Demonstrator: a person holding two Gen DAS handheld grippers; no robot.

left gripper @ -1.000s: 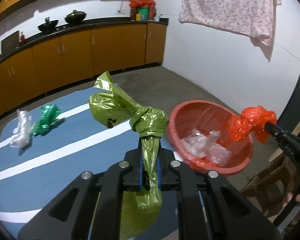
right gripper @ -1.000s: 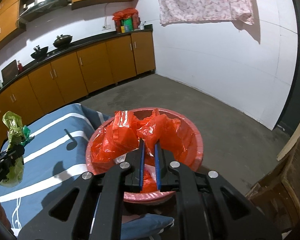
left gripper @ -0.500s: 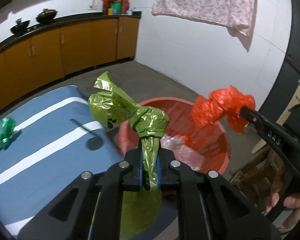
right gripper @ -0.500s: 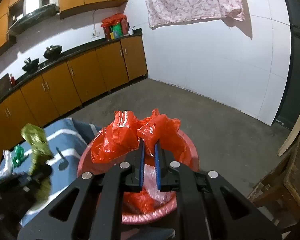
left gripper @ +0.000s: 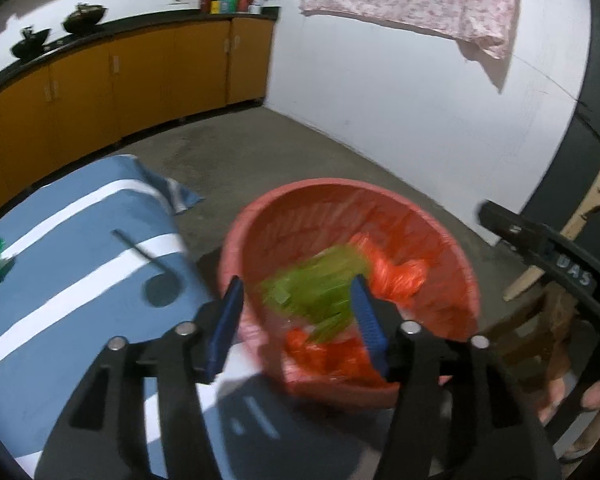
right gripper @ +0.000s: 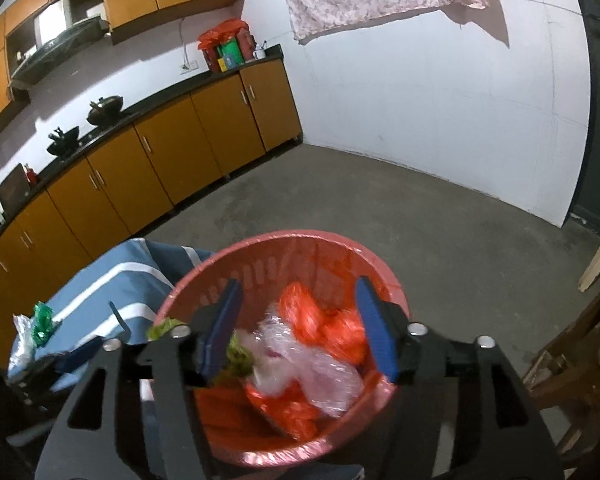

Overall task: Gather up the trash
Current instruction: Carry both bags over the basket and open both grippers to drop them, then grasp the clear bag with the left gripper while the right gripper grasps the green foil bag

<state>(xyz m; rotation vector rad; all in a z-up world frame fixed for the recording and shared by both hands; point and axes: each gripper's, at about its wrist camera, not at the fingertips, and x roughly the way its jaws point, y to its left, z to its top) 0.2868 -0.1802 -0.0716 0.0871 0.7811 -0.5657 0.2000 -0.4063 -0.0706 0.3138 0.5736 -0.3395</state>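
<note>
Left wrist: green bag (left gripper: pixel 320 292) below opening gripper (left gripper: pixel 298 316).

One marking is legible: the pale letters "UAS" are seen on the black body of the right gripper (left gripper: pixel 488 216), in the left wrist view. Packages on the counter (right gripper: pixel 228 54) carry print, but it is too small to be read. No other text is made out.

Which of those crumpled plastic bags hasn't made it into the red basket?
The dark green bag, lying on the blue striped cloth beside a clear wrapper. The orange, olive-green and clear ones are in the basket.
</note>
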